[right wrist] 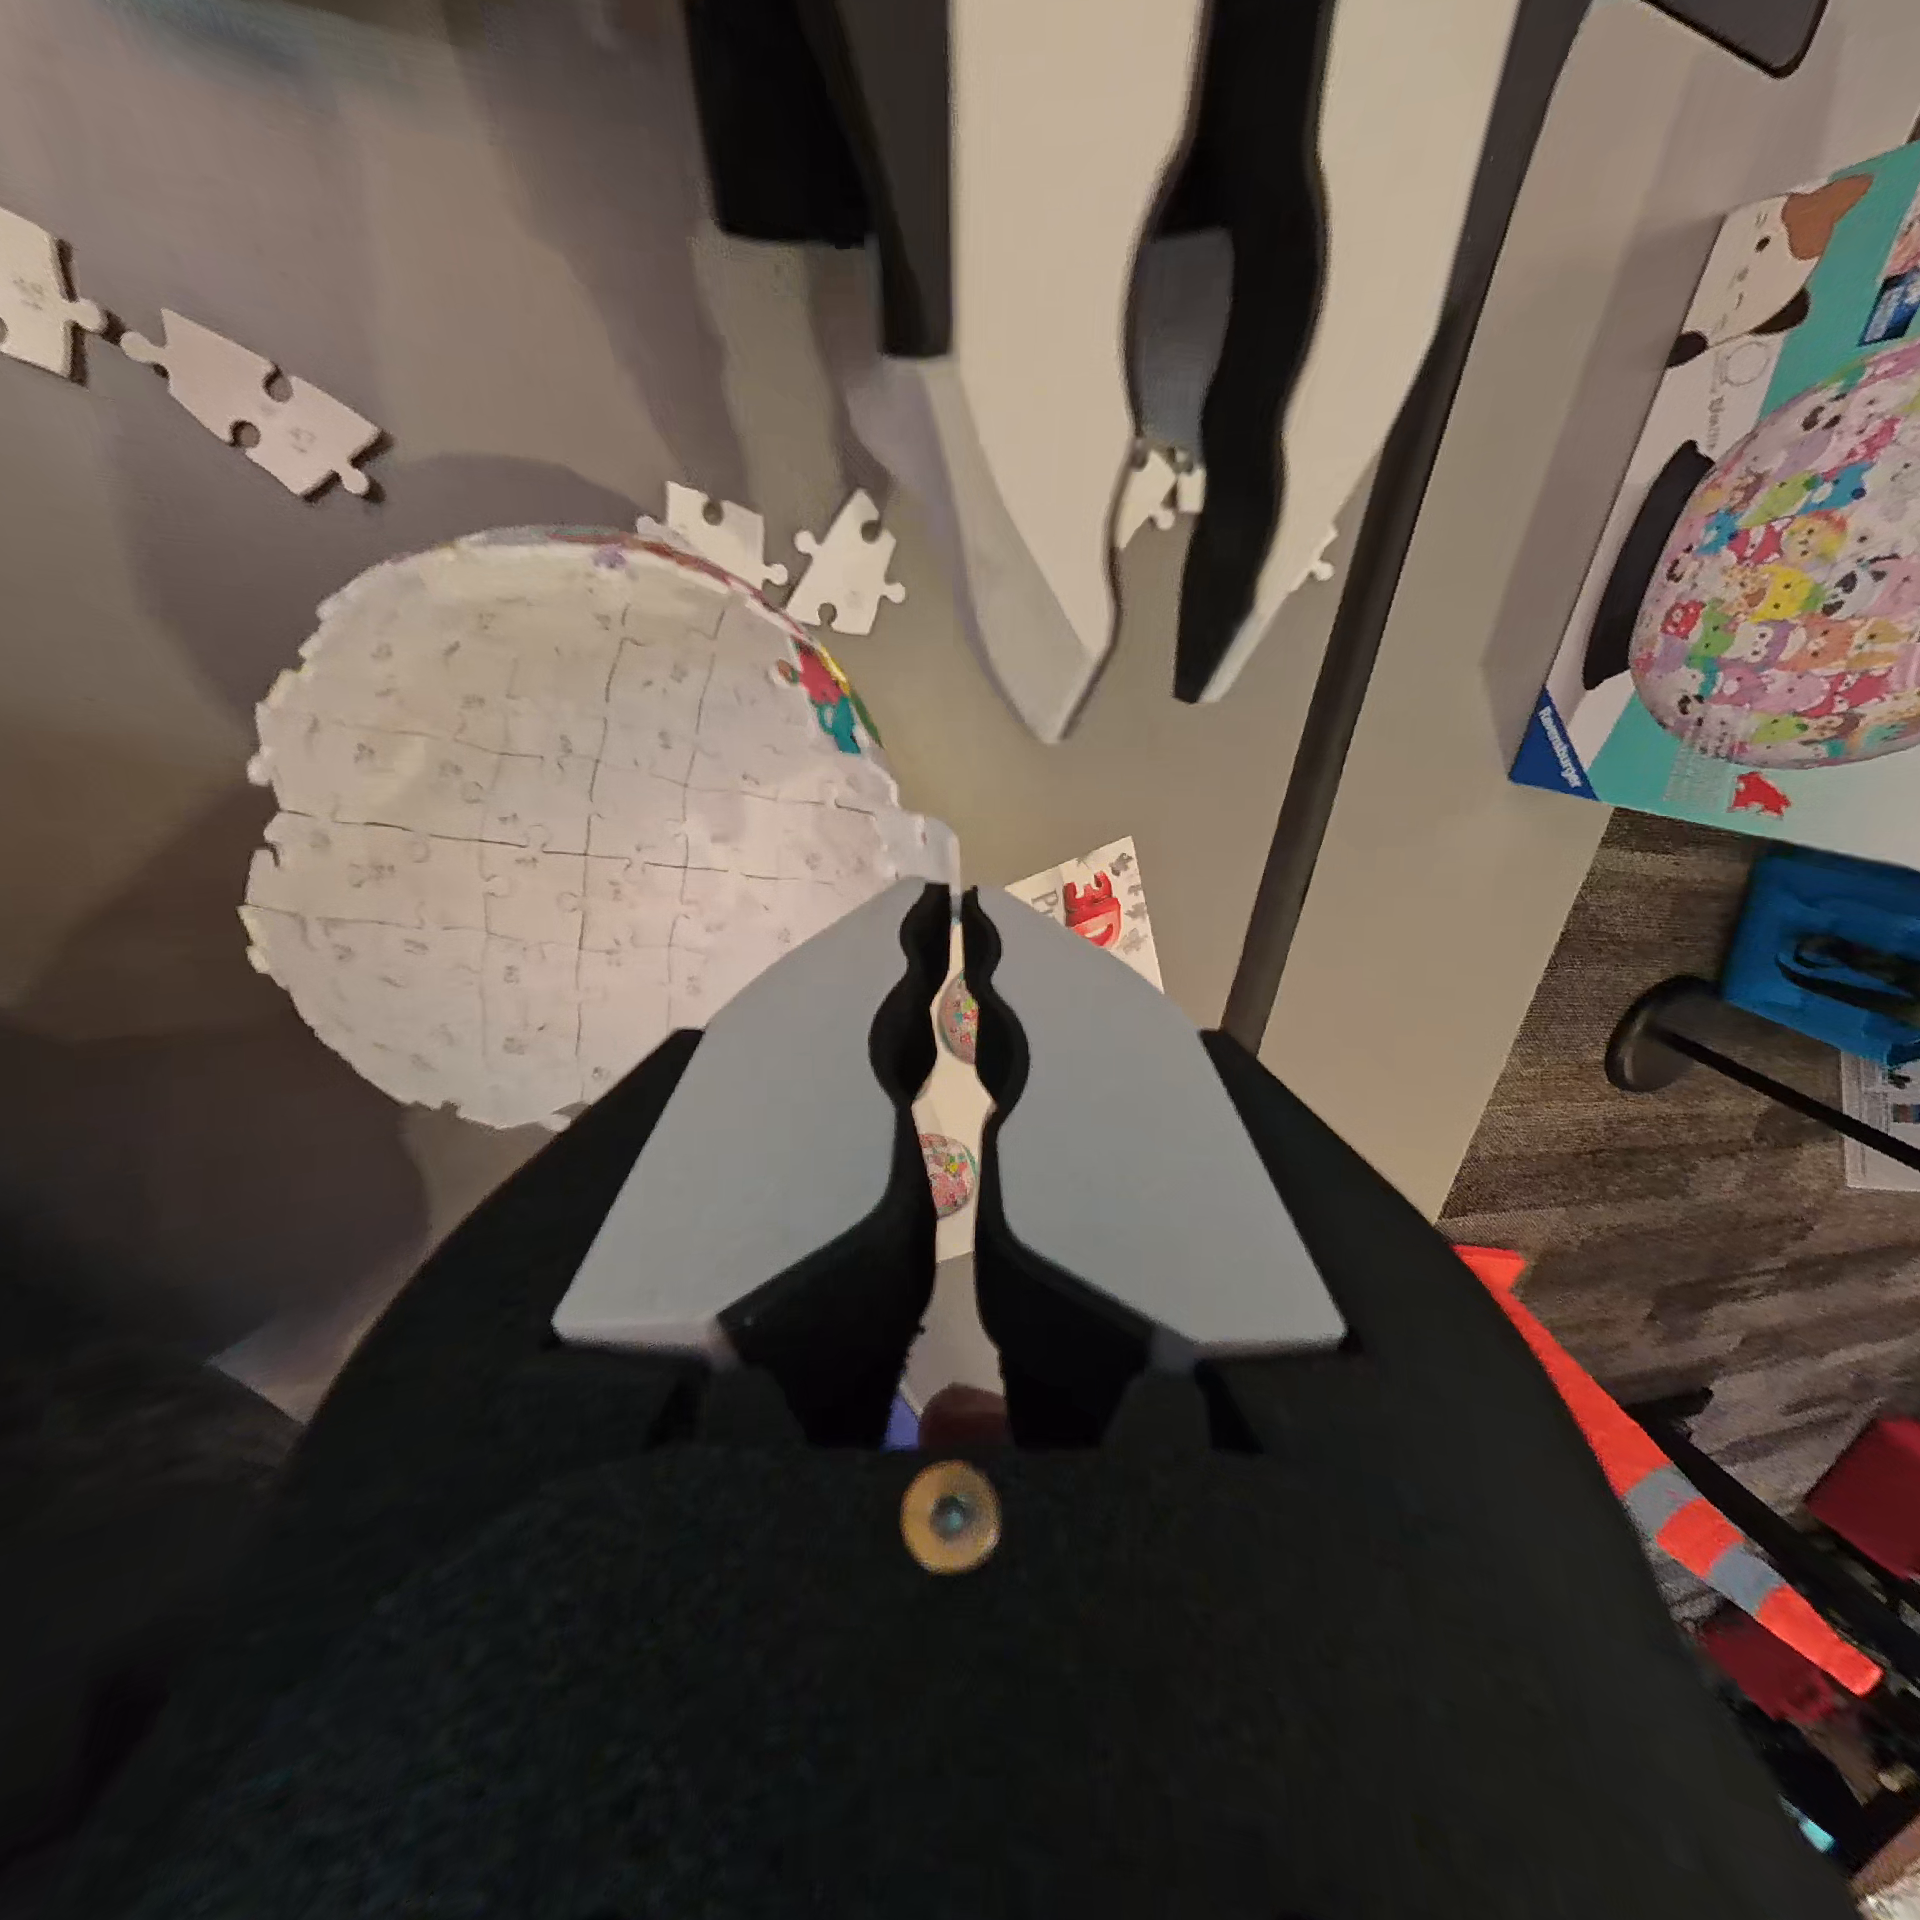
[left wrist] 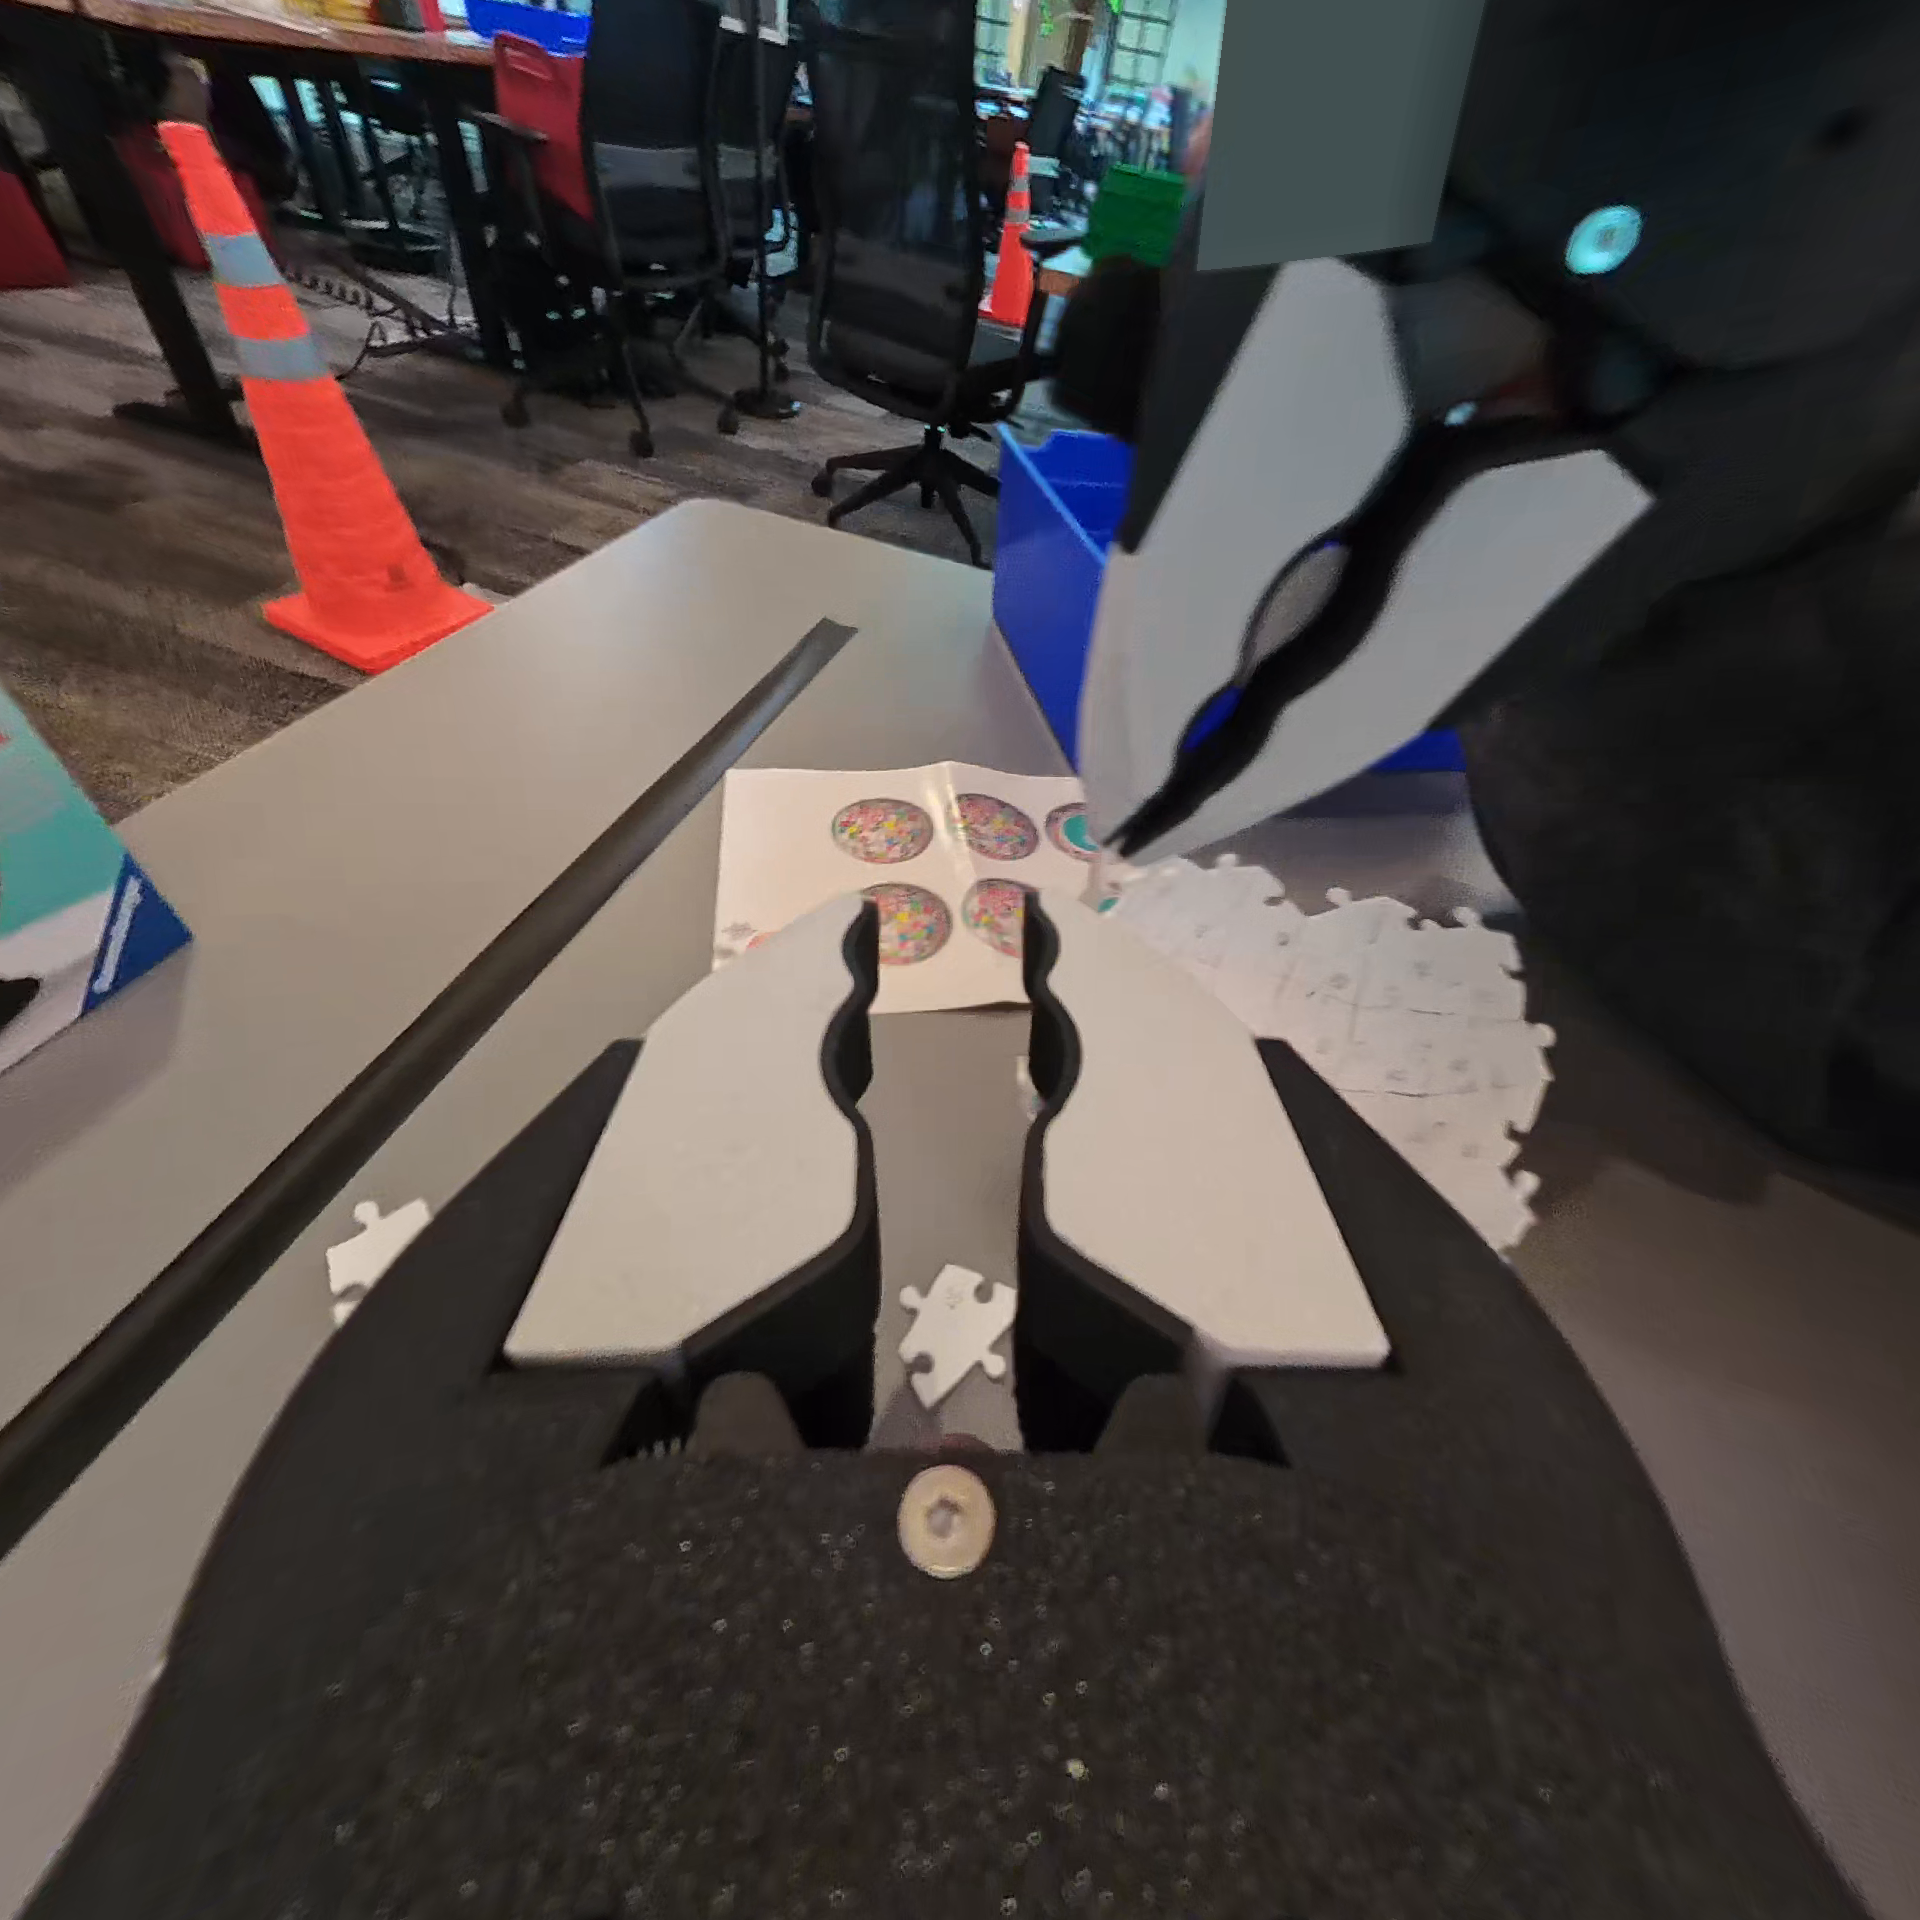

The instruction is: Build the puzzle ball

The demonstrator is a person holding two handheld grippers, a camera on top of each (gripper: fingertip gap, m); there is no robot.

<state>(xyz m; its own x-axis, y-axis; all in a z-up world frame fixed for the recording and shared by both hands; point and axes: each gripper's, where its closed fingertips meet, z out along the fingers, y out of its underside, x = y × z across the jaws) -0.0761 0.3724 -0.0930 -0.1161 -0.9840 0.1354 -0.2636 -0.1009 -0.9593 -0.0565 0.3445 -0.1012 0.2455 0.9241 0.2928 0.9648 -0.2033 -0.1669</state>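
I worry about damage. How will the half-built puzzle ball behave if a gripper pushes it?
The half-built puzzle ball is a thin open shell, so probably light. Resting on its curved side, it may rock or roll. Its many seams suggest it could come apart under pressure.

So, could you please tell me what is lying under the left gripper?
Between the open jaws of the left gripper, one loose white puzzle piece lies on the grey table. Another piece pokes out beside it; the rest is hidden.

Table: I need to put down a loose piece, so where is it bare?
Bare grey table lies between the dark groove and the far edge. It is crowded between the instruction sheet, half-built ball, and loose pieces.
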